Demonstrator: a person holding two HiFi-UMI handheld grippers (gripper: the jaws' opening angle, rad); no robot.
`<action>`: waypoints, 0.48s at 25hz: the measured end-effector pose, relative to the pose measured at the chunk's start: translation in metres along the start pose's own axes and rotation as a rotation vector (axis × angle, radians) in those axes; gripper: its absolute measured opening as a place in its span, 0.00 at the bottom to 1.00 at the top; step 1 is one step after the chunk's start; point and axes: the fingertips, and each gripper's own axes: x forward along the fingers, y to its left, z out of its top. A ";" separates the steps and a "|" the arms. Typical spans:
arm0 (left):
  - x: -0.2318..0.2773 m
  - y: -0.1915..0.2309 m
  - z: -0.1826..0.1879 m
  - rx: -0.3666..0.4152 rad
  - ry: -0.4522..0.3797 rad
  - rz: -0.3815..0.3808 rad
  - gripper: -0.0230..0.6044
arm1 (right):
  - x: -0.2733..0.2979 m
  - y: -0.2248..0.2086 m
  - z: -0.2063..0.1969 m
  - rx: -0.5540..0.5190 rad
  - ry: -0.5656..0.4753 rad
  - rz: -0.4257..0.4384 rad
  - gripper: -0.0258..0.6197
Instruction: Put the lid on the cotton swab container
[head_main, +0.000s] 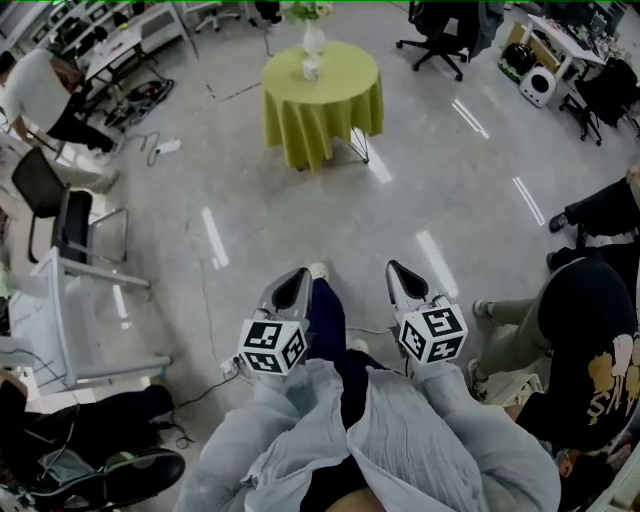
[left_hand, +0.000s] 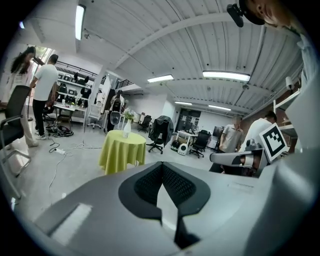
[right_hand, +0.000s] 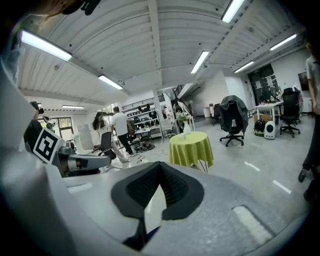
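Observation:
A round table with a yellow-green cloth (head_main: 300, 120) stands across the floor, well ahead of me. On it are a white vase with flowers (head_main: 313, 38) and a small white container (head_main: 310, 68); no lid can be made out at this distance. My left gripper (head_main: 300, 272) and right gripper (head_main: 392, 265) are held side by side at waist height, far from the table, both shut and empty. The left gripper view shows the shut left gripper (left_hand: 161, 165) with the table (left_hand: 122, 150) behind it. In the right gripper view the right gripper (right_hand: 160, 164) is shut, with the table (right_hand: 191, 148) beyond.
A metal-framed chair (head_main: 75, 235) and a white frame stand at my left. A person in white (head_main: 40, 95) bends over at far left, near cables (head_main: 150, 150) on the floor. Someone in black (head_main: 590, 340) sits close at my right. Office chairs (head_main: 440, 35) stand behind the table.

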 end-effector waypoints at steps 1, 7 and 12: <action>0.008 0.000 0.004 0.005 0.001 -0.007 0.07 | 0.005 -0.006 0.004 0.002 0.002 -0.004 0.04; 0.053 0.026 0.030 0.006 0.008 -0.007 0.07 | 0.054 -0.028 0.035 -0.013 0.009 0.013 0.04; 0.097 0.055 0.064 0.023 0.001 -0.032 0.07 | 0.102 -0.049 0.071 -0.029 -0.006 -0.016 0.04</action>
